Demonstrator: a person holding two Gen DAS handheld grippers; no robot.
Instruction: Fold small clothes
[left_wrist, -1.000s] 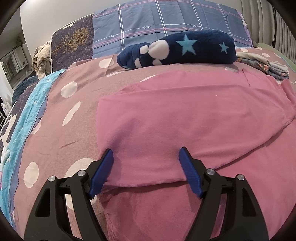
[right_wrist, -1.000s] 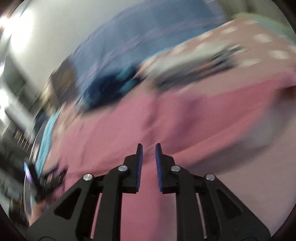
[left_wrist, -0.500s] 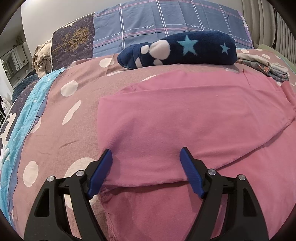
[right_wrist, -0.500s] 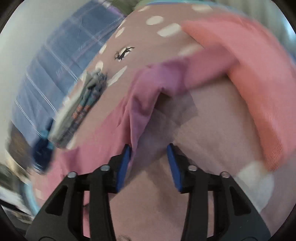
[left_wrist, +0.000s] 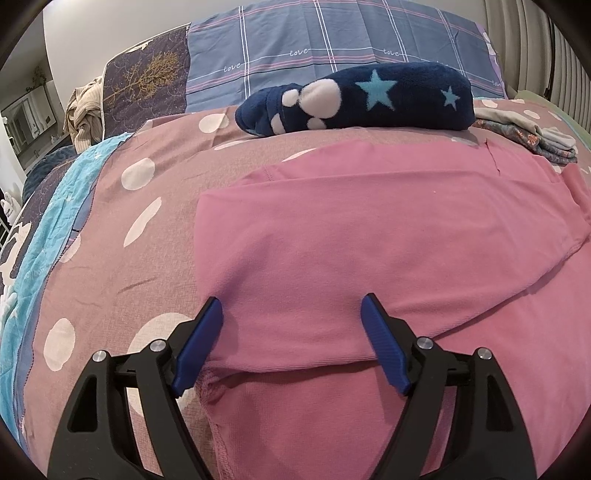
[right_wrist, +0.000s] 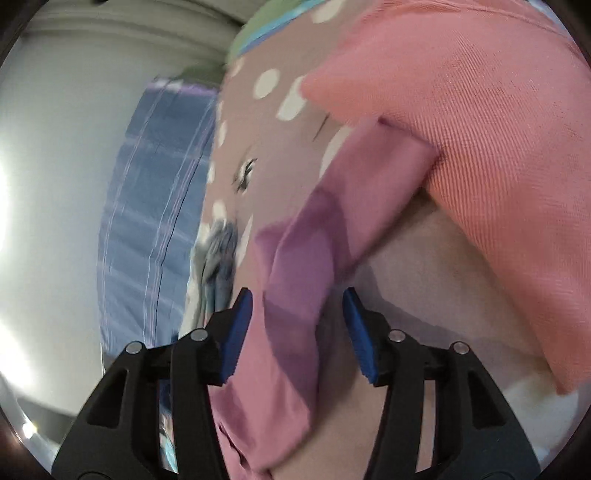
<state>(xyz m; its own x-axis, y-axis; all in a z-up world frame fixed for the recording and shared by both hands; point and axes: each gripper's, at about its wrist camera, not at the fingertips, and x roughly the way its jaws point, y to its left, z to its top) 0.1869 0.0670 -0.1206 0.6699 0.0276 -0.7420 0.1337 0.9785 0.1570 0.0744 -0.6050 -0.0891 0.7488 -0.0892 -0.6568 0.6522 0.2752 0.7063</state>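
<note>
- The left gripper (left_wrist: 291, 341) stands wide open over a folded pink garment (left_wrist: 369, 251) on the dotted bedspread (left_wrist: 122, 229).
- Behind lie a navy star blanket (left_wrist: 369, 98) and folded clothes (left_wrist: 532, 138).

Behind my claw, the blue plaid pillowcase (left_wrist: 332, 40) carries the white script word "love" 3 times along one stripe; I read nothing else.

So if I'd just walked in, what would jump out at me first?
Probably the big pink garment spread across the polka-dot bedspread, with the left gripper open over its near fold. Behind it lies a navy star-patterned fleece, and the right gripper straddles a pink sleeve.
</note>
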